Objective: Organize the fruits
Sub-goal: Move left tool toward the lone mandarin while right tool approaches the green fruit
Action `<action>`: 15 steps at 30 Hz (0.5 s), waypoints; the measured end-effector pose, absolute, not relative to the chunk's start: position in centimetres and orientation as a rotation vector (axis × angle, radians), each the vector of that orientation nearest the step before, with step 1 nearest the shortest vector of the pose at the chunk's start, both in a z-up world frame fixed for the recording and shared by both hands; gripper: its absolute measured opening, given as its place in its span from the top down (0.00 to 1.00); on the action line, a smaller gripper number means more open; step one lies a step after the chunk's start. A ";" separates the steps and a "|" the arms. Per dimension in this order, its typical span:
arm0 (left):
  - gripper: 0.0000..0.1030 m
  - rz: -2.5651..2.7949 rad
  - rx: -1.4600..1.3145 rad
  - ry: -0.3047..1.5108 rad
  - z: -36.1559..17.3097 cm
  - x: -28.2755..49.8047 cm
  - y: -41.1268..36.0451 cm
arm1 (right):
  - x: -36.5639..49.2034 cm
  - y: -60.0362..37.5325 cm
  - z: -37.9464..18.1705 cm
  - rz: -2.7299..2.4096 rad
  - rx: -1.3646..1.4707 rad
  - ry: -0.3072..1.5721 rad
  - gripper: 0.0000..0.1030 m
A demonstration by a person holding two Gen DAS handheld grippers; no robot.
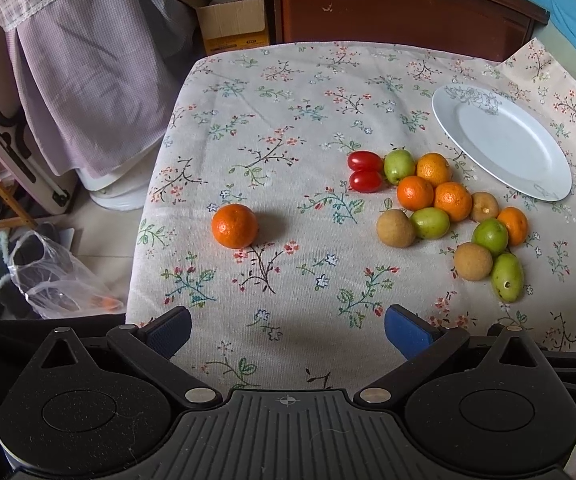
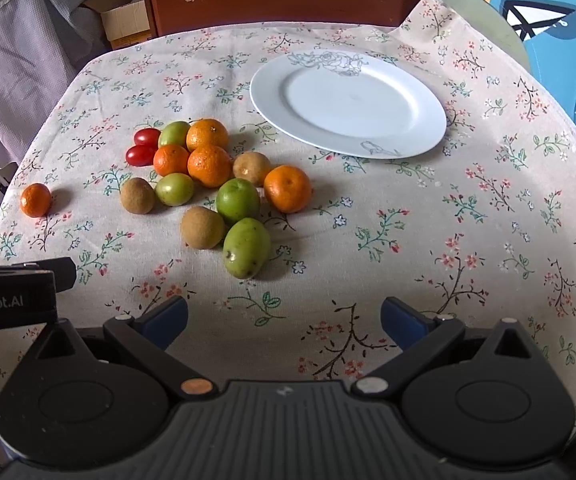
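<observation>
A pile of fruit lies on the flowered tablecloth: several tangerines (image 2: 208, 165), green jujubes (image 2: 246, 247), brown longans (image 2: 202, 227) and two red cherry tomatoes (image 2: 142, 148). It also shows in the left wrist view (image 1: 430, 192). One tangerine (image 1: 234, 226) lies apart to the left, and also shows in the right wrist view (image 2: 35, 200). An empty white plate (image 2: 348, 102) sits behind the pile, at the right in the left wrist view (image 1: 504, 144). My left gripper (image 1: 288, 334) is open and empty, above the cloth near the front edge. My right gripper (image 2: 284, 322) is open and empty, in front of the pile.
A dark wooden cabinet (image 1: 400, 4) stands behind the table. A cardboard box (image 1: 234, 20), hanging checked cloth (image 1: 88, 72) and a plastic bag (image 1: 56, 280) on the floor are to the left. A blue cushion (image 2: 548, 24) is at the right.
</observation>
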State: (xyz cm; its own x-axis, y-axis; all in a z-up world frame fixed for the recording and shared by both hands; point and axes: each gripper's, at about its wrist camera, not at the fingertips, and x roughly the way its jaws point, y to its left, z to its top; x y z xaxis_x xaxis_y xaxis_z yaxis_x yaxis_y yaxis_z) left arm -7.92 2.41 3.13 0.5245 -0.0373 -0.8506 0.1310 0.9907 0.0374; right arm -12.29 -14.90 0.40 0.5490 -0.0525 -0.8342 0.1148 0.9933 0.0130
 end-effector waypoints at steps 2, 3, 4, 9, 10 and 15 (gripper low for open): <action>0.00 -0.103 0.100 1.015 3.2 -7.9 2.4 | -12.3 -14.9 0.4 -0.098 0.071 0.984 0.01; 0.00 -0.107 0.098 1.016 3.2 -7.9 2.4 | -12.3 -15.0 0.5 -0.098 0.074 0.984 0.01; 0.00 -0.112 0.096 1.017 3.3 -7.8 2.4 | -12.3 -15.0 0.5 -0.097 0.076 0.983 0.01; 0.00 -0.106 0.123 1.004 4.2 -7.1 2.9 | -12.5 -15.4 0.7 -0.089 0.091 0.979 0.01; 0.00 -0.101 0.124 0.999 4.4 -6.8 3.2 | -12.5 -15.5 0.8 -0.087 0.095 0.979 0.01; 0.00 -0.070 0.099 1.003 4.9 -4.8 5.9 | -12.7 -17.4 1.2 -0.084 0.171 0.979 0.01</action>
State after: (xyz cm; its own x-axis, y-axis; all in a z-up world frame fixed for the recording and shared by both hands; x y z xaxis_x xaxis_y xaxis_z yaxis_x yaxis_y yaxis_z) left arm -4.79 5.87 4.88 0.5359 -0.0132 -0.8442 0.1046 0.9932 0.0509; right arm -12.68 -17.43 1.16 0.5561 0.0061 -0.8311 0.1480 0.9833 0.1063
